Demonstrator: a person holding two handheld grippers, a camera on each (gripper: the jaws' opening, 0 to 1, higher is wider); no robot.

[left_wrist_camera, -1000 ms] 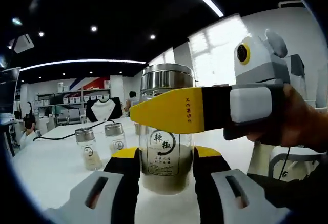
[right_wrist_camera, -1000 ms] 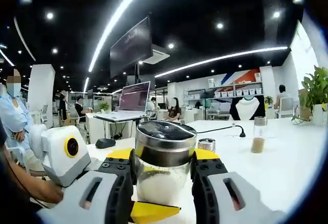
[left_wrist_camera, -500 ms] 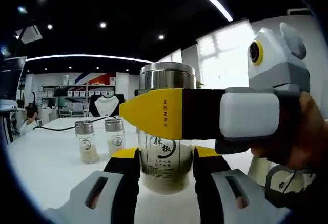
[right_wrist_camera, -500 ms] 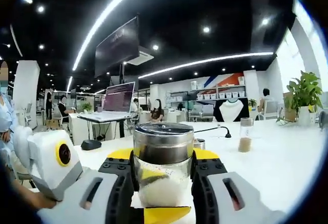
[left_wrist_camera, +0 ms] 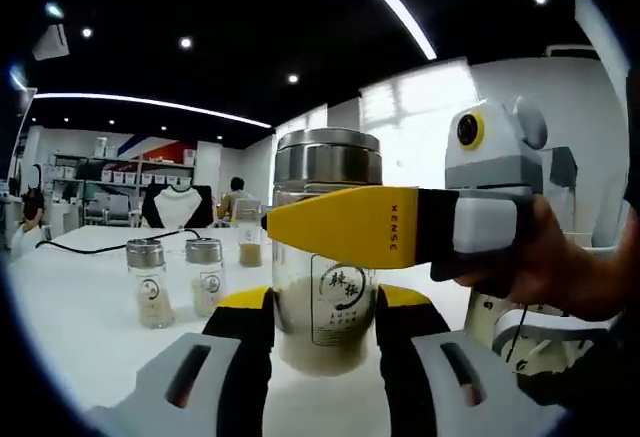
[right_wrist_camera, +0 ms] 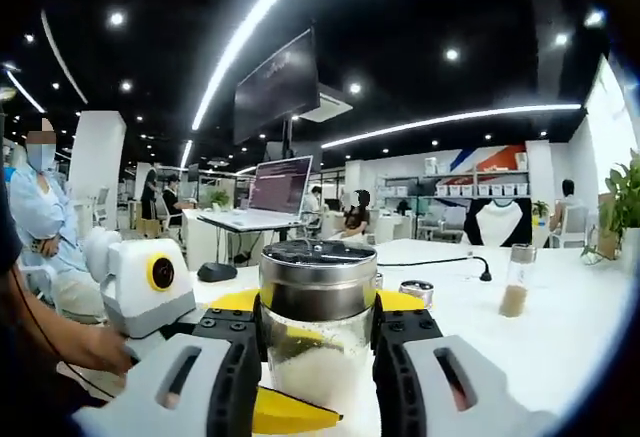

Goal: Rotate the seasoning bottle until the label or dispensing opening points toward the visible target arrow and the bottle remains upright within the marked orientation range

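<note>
Left gripper view has my left claw (left_wrist_camera: 324,307) clamped on the upright seasoning bottle (left_wrist_camera: 326,287); the right claw's yellow jaw crosses it, hiding part of its neck. Two small shakers (left_wrist_camera: 148,281) stand left of my jaws. My right claw (right_wrist_camera: 318,332) grips the bottle under its steel lid (right_wrist_camera: 318,279); I can't read the label there.
</note>
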